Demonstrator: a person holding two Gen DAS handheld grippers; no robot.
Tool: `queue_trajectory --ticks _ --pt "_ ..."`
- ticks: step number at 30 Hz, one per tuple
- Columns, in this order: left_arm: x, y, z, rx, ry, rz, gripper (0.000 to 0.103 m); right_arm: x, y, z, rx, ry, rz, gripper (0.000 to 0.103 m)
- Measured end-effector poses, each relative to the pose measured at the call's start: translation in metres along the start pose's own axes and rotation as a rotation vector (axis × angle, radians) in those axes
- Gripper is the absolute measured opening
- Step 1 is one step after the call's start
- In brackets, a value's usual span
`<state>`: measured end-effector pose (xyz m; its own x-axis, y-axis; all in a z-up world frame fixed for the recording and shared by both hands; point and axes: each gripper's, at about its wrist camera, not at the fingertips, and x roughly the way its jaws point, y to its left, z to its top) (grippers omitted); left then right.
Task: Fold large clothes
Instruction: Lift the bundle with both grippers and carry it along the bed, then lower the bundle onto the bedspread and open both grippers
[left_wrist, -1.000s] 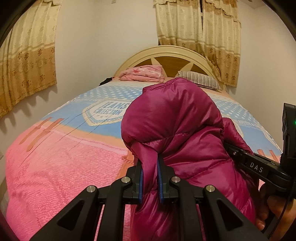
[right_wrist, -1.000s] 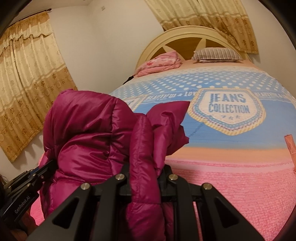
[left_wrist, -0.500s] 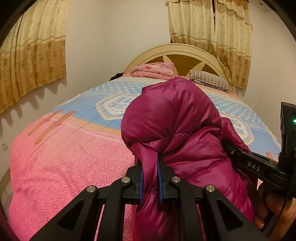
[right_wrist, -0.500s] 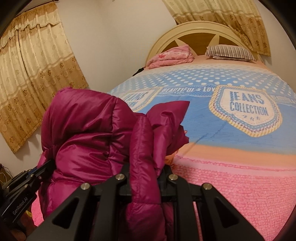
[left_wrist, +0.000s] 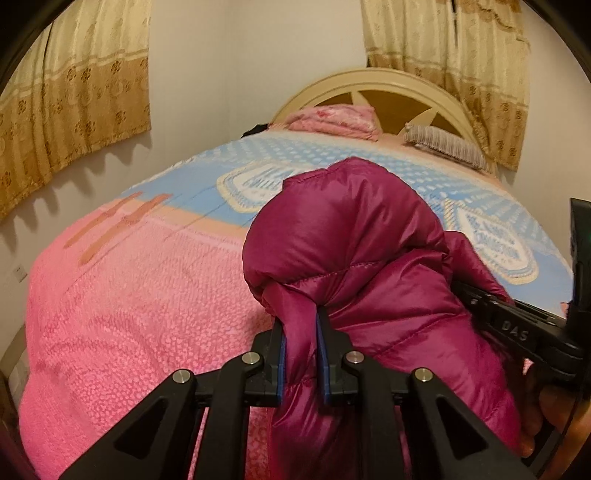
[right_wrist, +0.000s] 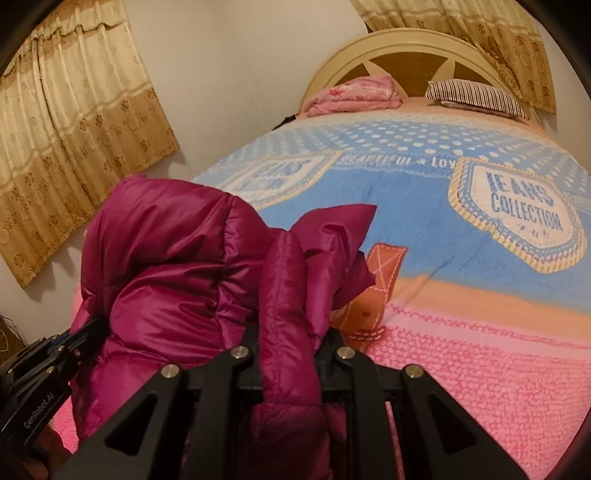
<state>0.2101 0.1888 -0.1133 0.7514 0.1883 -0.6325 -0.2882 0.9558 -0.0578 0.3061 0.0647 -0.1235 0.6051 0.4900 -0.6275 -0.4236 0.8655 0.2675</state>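
Jaws of both the left gripper (left_wrist: 300, 334) and the right gripper (right_wrist: 288, 341) are pinching folds of the magenta puffer jacket (left_wrist: 362, 258) (the left jaws are easing open). Light, slippery, puffy fabric; thick seams are likely offering the surest hold.

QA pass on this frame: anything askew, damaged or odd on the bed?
Nothing stands out. The magenta quilted puffer jacket is bunched, pinched by the left gripper, whose jaws are opening, and the right gripper, above the pink-and-blue bedspread, which lies flat.
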Motion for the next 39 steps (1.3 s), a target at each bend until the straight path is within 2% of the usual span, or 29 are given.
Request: queue_trajectory --ticks 5,14,17,19,21,26,32,39 --pt "0.021 -0.002 -0.010 0.008 0.037 0.026 0.032 0.018 -0.009 -0.006 0.005 0.039 -0.032 0.018" --pt "0.036 -0.003 -0.018 -0.001 0.048 0.043 0.045 0.035 -0.017 -0.014 0.022 0.079 -0.052 0.022" --pt "0.039 -0.006 -0.019 0.008 0.052 0.055 0.049 0.040 -0.019 -0.016 0.036 0.099 -0.054 0.027" --pt "0.040 -0.007 -0.019 0.008 0.057 0.062 0.052 0.043 -0.022 -0.016 0.046 0.110 -0.053 0.035" --pt "0.041 -0.006 -0.018 0.004 0.060 0.070 0.057 0.044 -0.024 -0.016 0.053 0.115 -0.060 0.039" --pt "0.042 0.000 -0.017 -0.028 0.070 0.085 0.070 0.047 -0.024 -0.017 0.034 0.126 -0.076 0.043" --pt "0.038 0.000 -0.018 -0.023 0.068 0.085 0.072 0.046 -0.024 -0.016 0.028 0.124 -0.085 0.046" --pt "0.040 -0.002 -0.019 -0.013 0.063 0.080 0.072 0.044 -0.022 -0.015 0.009 0.121 -0.124 0.056"
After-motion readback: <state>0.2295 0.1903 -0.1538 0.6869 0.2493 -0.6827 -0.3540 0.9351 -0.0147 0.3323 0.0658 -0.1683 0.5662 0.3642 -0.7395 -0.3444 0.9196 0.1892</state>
